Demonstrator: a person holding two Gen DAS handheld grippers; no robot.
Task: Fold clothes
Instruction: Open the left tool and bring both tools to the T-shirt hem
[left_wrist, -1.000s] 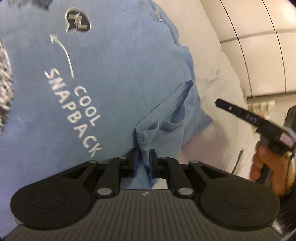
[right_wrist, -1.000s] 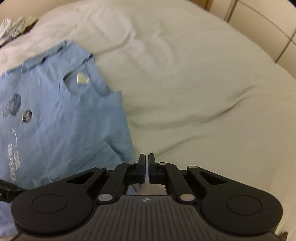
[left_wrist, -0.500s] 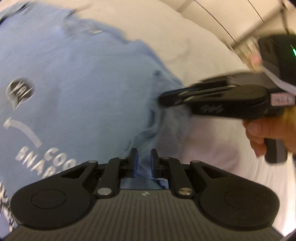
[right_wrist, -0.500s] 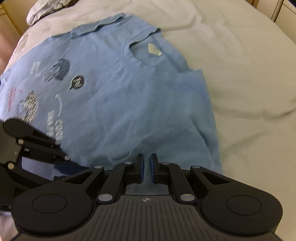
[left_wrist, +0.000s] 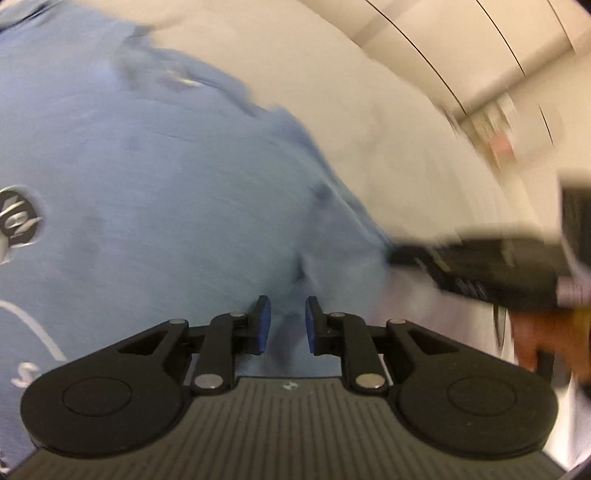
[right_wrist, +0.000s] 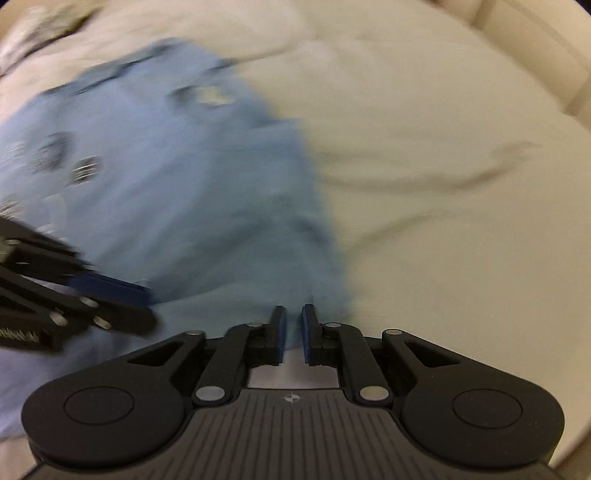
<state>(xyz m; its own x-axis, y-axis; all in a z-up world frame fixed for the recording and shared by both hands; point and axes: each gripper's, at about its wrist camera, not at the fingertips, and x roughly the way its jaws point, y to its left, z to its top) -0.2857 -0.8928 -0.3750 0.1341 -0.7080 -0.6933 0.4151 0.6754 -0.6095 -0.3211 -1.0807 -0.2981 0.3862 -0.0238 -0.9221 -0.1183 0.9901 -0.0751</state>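
A light blue T-shirt (left_wrist: 155, 192) with white and dark print lies flat on a white bed sheet (left_wrist: 332, 74); it also shows in the right wrist view (right_wrist: 192, 192). My left gripper (left_wrist: 286, 321) is open, its jaws a little apart over the shirt's near edge, holding nothing. My right gripper (right_wrist: 291, 326) is slightly open at the shirt's folded sleeve edge, with blue cloth between the pads (right_wrist: 308, 332). The right gripper appears blurred at the right of the left wrist view (left_wrist: 480, 266). The left gripper shows at the left of the right wrist view (right_wrist: 74, 299).
The white sheet (right_wrist: 443, 184) spreads wide to the right of the shirt, with a few wrinkles. Pale wall panels (left_wrist: 461, 40) stand beyond the bed. A crumpled grey garment (right_wrist: 40, 22) lies at the far left corner. Both views are motion-blurred.
My left gripper has opened and let go of the sleeve fold. My right gripper has moved onto the shirt's right edge and its jaws have parted slightly. Both are moving.
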